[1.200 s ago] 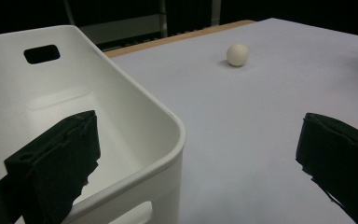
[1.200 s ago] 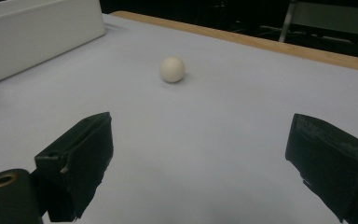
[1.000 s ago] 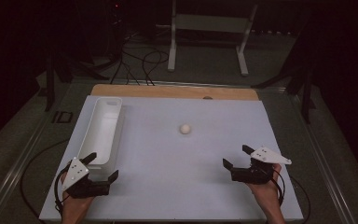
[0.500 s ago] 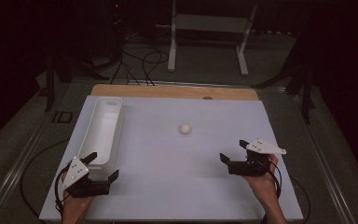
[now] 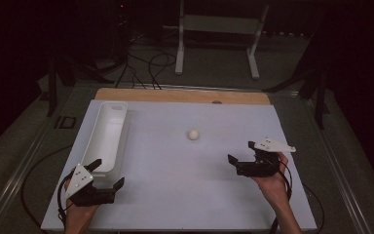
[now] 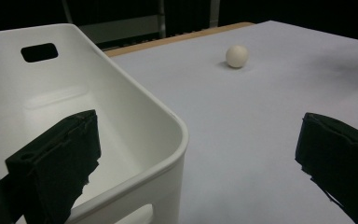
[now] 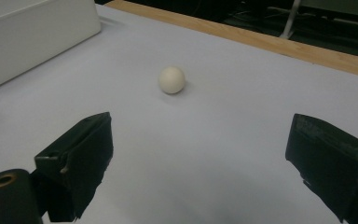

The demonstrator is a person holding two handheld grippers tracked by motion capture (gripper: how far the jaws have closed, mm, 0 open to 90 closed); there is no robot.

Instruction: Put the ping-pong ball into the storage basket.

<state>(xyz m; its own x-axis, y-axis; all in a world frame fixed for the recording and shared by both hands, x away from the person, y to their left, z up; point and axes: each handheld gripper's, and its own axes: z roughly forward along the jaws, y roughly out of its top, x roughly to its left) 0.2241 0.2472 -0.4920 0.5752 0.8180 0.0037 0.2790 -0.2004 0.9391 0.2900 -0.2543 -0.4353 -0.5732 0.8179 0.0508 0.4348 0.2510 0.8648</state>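
The left claw (image 5: 108, 175) hovers released at the near end of the white bin (image 5: 108, 134), one jaw over its rim. The ball (image 5: 193, 134) rests mid-counter (image 5: 175, 195). The right claw (image 5: 242, 152), released, points toward it.

**White surface, one bin, one ball**

The surface (image 5: 175, 195) is covered by a plain white sheet, with a strip of bare wood (image 5: 175, 95) showing along its far edge. A long white plastic bin (image 5: 108, 134) with a handle slot lies on it along the left side, running front to back. A small cream ball (image 5: 193, 134) rests near the middle, well apart from the bin.
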